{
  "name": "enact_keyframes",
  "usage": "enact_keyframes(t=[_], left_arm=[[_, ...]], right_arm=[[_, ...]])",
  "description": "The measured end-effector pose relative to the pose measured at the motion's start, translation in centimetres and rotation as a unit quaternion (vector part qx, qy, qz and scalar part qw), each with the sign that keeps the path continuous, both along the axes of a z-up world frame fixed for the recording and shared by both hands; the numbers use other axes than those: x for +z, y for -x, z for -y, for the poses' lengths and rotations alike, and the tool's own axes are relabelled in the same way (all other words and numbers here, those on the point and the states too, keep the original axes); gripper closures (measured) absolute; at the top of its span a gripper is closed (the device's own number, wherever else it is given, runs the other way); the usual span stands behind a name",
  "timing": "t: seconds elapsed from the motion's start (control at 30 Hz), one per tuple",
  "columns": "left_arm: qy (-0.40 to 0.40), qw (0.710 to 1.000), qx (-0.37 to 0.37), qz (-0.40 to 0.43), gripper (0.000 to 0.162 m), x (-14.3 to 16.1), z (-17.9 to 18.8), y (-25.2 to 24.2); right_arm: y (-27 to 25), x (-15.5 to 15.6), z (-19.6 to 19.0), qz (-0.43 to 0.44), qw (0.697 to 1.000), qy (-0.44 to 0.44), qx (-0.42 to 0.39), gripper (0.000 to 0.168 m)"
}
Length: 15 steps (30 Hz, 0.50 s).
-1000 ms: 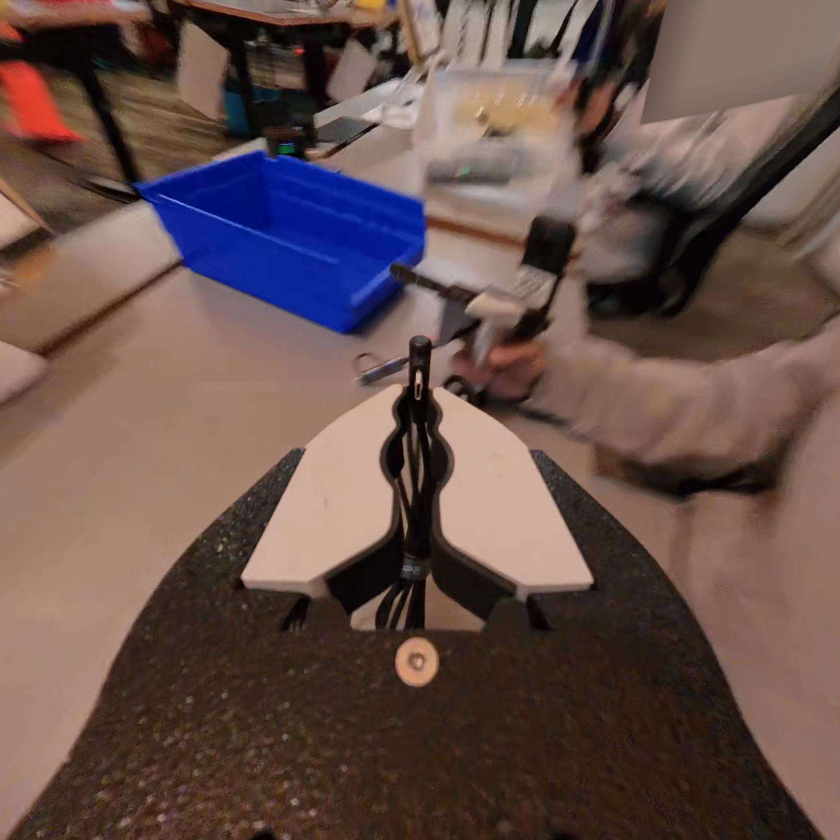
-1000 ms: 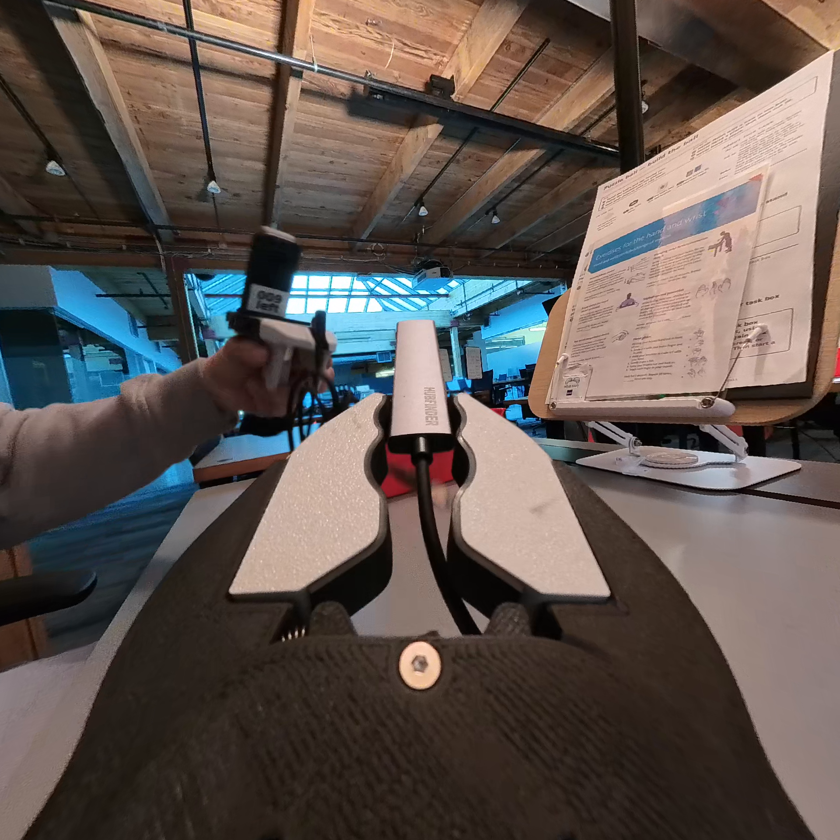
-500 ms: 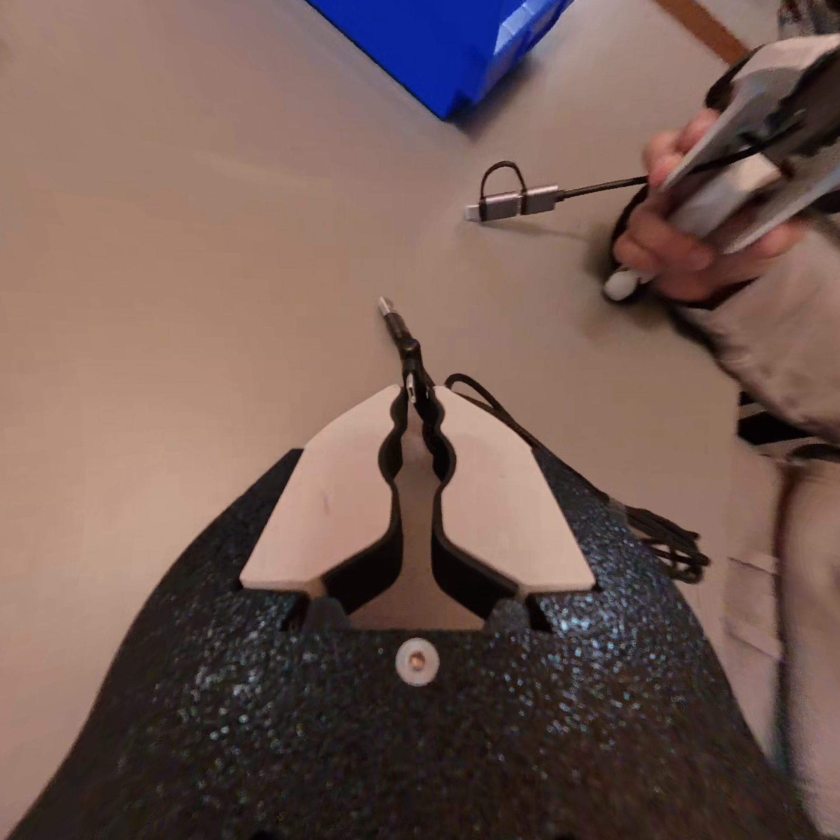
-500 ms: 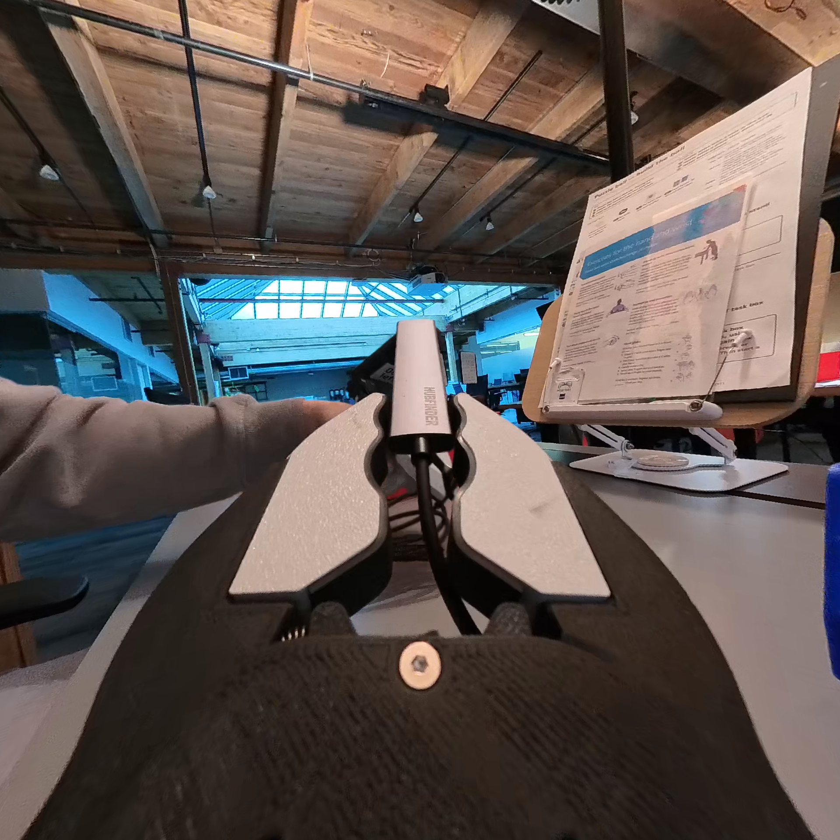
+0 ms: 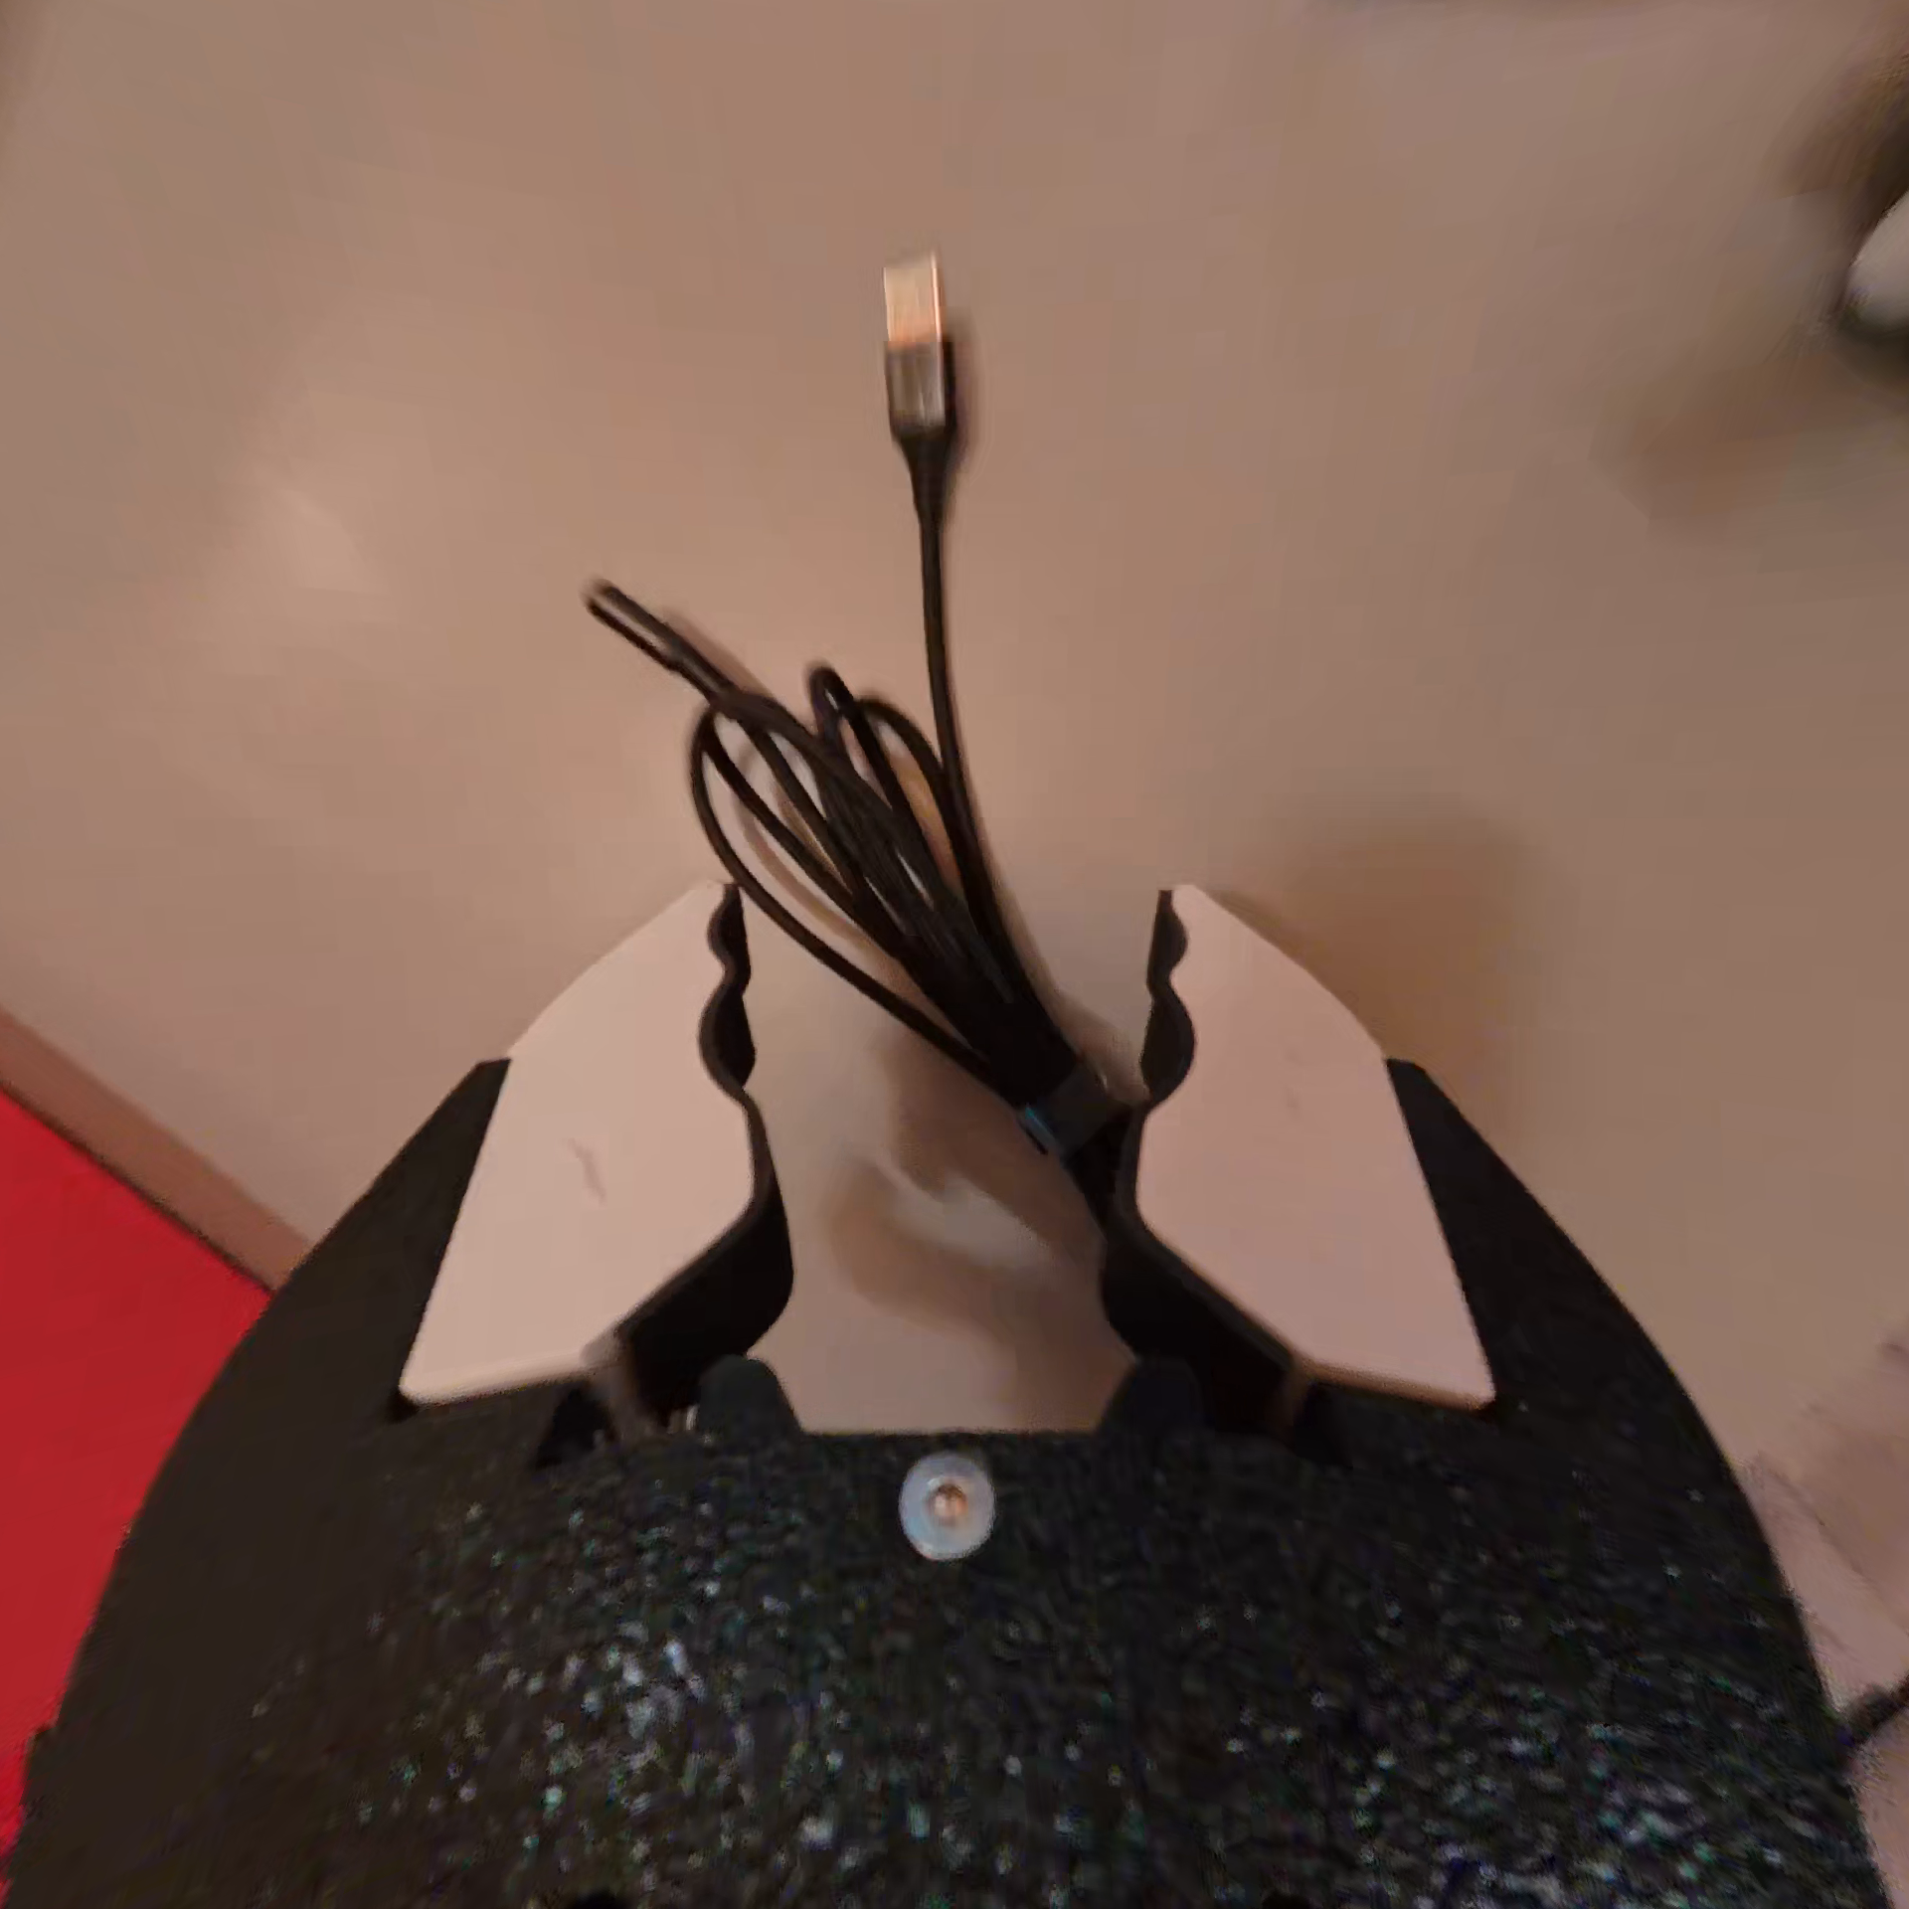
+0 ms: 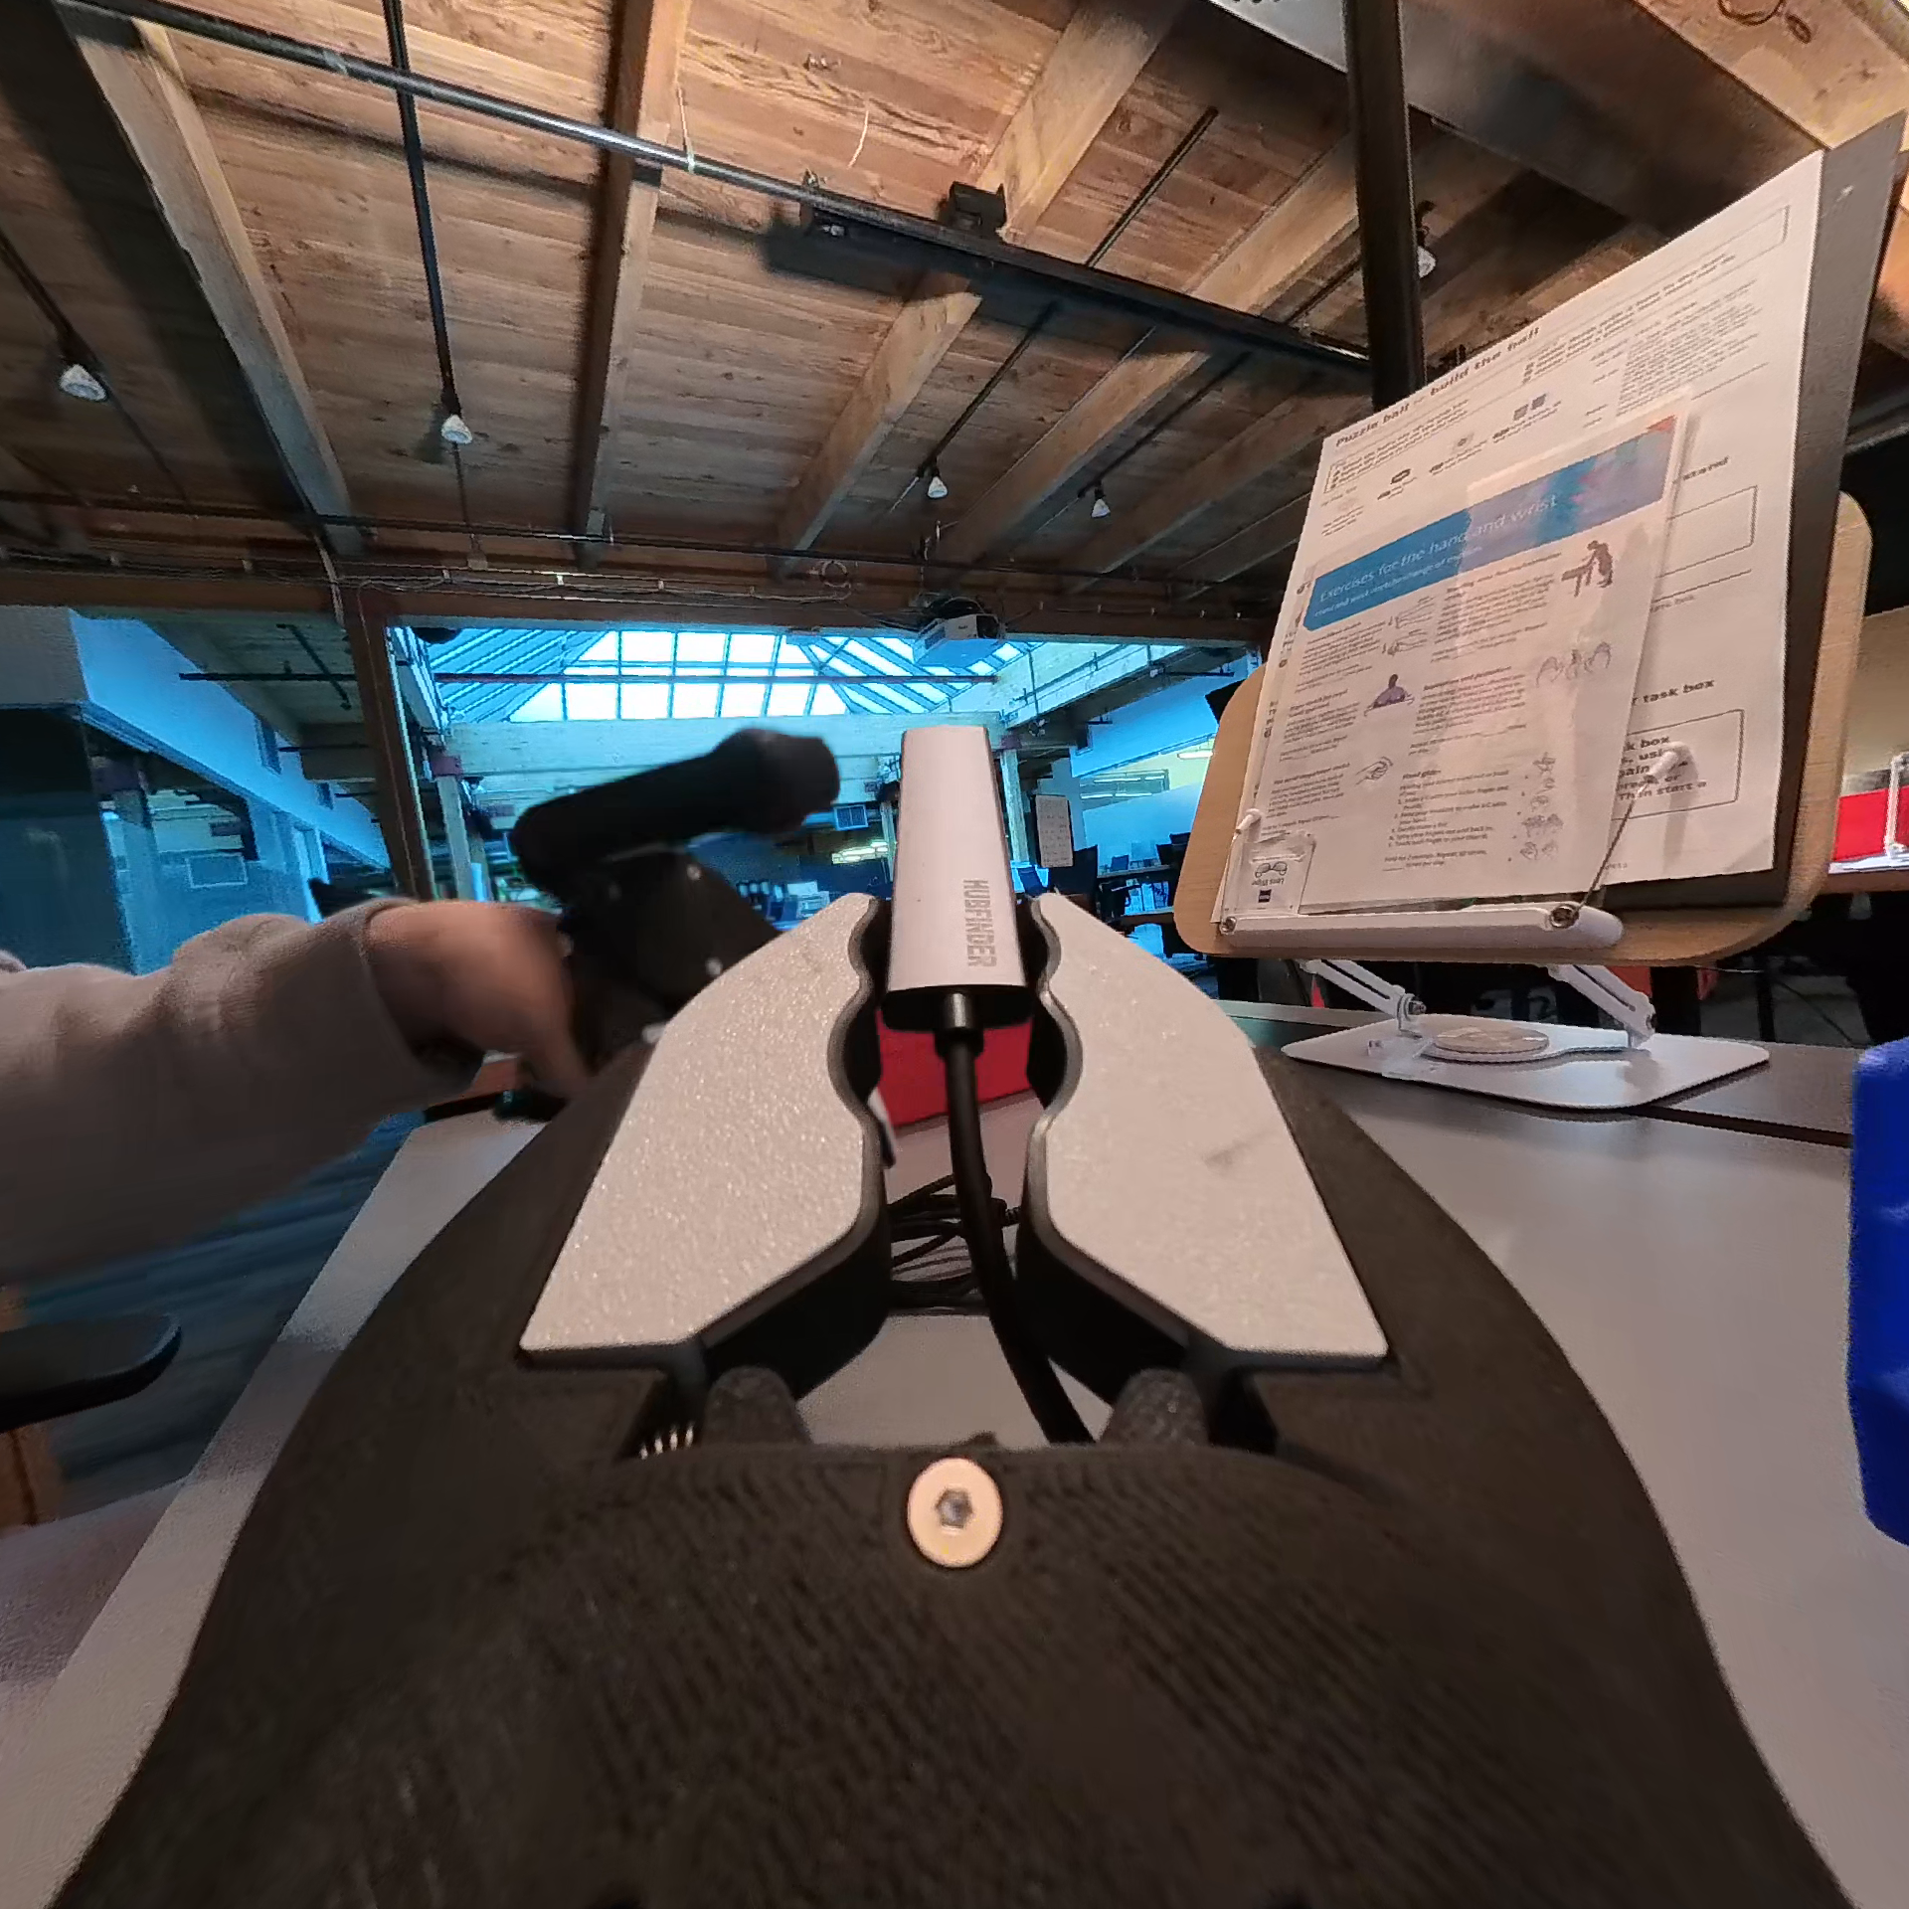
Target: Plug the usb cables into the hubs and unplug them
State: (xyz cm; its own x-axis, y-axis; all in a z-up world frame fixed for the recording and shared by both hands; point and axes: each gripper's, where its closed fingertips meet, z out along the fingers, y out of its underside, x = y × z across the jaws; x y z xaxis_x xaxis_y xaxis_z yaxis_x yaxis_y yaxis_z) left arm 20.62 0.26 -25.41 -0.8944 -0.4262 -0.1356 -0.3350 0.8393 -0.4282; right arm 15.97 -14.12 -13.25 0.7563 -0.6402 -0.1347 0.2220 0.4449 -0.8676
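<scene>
The bundled black cable [image 5: 909,909] lies on the table [image 5: 362,465] at mid-frame, plug [image 5: 914,341] pointing up-frame, its tied end beside the right finger of the wide-open, empty left gripper [image 5: 945,909]. The right gripper [image 6: 956,919] clamps the grey hub [image 6: 945,857] upright at centre frame; a blue bin [image 6: 1880,1281] sits at right edge.

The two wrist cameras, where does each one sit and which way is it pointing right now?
Left wrist view: on the open left gripper, looking down at the table and the bundled black cable; only the gripper shows.
Right wrist view: on the right gripper, facing level and upward past the grey hub that it clamps toward the ceiling; a sleeve and hand show.
Shared: the table, and the left gripper.
</scene>
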Motion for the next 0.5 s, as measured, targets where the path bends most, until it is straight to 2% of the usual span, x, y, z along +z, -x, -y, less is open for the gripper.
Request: enact_keyframes(t=[0.03, 0.1, 0.2, 0.23, 0.3, 0.33, 0.4, 0.43, 0.5], left_arm=[[-0.025, 1.000, -0.003, 0.006, 0.090, -0.9, -0.5, 0.3], [-0.056, 0.998, -0.001, 0.016, 0.095, -2.4, -1.2, 0.0], [-0.028, 0.999, -0.016, -0.014, 0.109, -3.1, -0.5, -0.7], [-0.023, 0.998, -0.054, -0.025, 0.115, -3.1, -0.2, -0.6], [-0.030, 0.981, -0.192, 0.008, 0.126, -2.8, 0.2, -0.5], [-0.043, 0.961, -0.266, 0.055, 0.132, -2.5, 0.2, -0.8], [-0.083, 0.892, -0.422, 0.141, 0.135, -2.3, -0.3, -0.8], [-0.107, 0.862, -0.470, 0.157, 0.134, -2.5, -0.9, -0.7], [-0.140, 0.832, -0.502, 0.189, 0.131, -2.5, -1.8, -1.6]], right_arm=[[0.0, 0.0, 0.0, 0.000, 1.000, -0.001, 0.000, 0.144], [0.0, 0.0, 0.2, -0.001, 1.000, -0.005, -0.003, 0.144], [0.0, 0.1, 0.5, -0.001, 1.000, -0.016, -0.006, 0.144], [0.0, 0.1, 0.6, -0.001, 1.000, -0.018, -0.007, 0.144], [0.0, 0.1, 0.6, -0.001, 1.000, -0.019, -0.008, 0.144], [0.0, 0.1, 0.6, -0.001, 1.000, -0.018, -0.008, 0.144], [0.1, 0.1, 0.5, 0.000, 1.000, -0.016, -0.006, 0.144], [0.0, 0.1, 0.5, -0.001, 1.000, -0.015, -0.006, 0.144], [0.0, 0.1, 0.5, -0.003, 1.000, -0.016, -0.004, 0.144]])
